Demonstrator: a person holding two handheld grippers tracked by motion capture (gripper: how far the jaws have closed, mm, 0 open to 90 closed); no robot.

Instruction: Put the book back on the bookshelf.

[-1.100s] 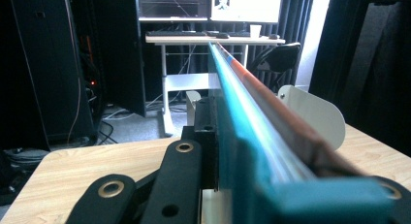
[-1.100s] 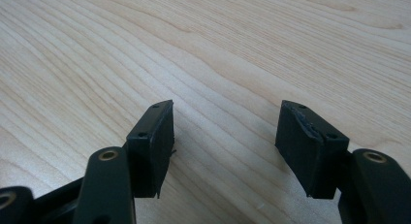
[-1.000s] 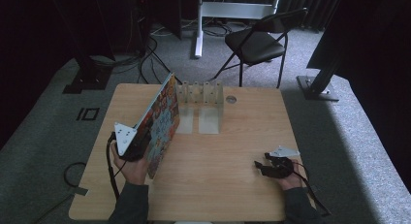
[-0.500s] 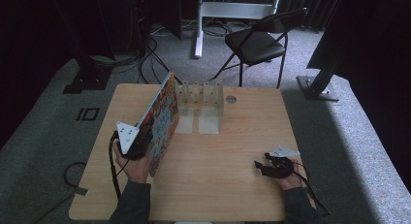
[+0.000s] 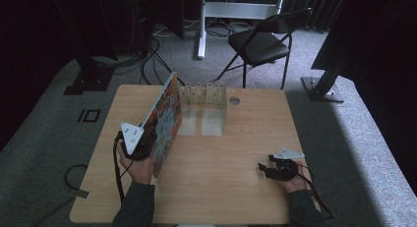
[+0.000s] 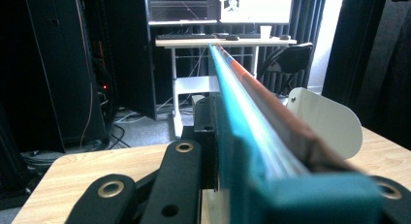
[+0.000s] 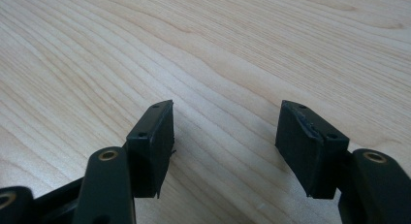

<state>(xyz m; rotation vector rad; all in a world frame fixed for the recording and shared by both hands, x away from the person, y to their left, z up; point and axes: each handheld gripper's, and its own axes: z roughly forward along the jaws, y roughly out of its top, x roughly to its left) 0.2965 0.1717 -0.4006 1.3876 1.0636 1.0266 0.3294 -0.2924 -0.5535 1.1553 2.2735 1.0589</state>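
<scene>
- My left claw [image 5: 147, 144] is clamped on the near edge of a book [image 5: 164, 120]; it has a bright, busy cover.
- The book stands tilted on edge over the left half of the table [image 5: 231, 187], cover facing right, far corner up near the rack [image 5: 202, 94].
- In the left gripper view the book [image 6: 252, 112] runs straight away from me, teal edge first, pinched between my two black jaws.
- A pale rounded divider plate [image 6: 329, 124] of the rack rises just right of the book's line in that view.
- The rack sits at the table's far edge: a row of upright dividers with two flat base plates reaching toward me. The book's far end is just beside its left side; I cannot tell whether they touch.
- A small round hole [image 5: 234, 100] lies in the tabletop just right of the rack.
- My right claw [image 5: 268, 169] rests low at the near right of the table, well apart from the book.
- Its jaws stand apart with nothing between them, bare wood grain [image 7: 242, 49] under them.
- A black folding chair [image 5: 263, 40] stands beyond the table on grey carpet.
- A desk [image 6: 225, 40] with screens and a cup stands further back; cables trail on the floor at left.
</scene>
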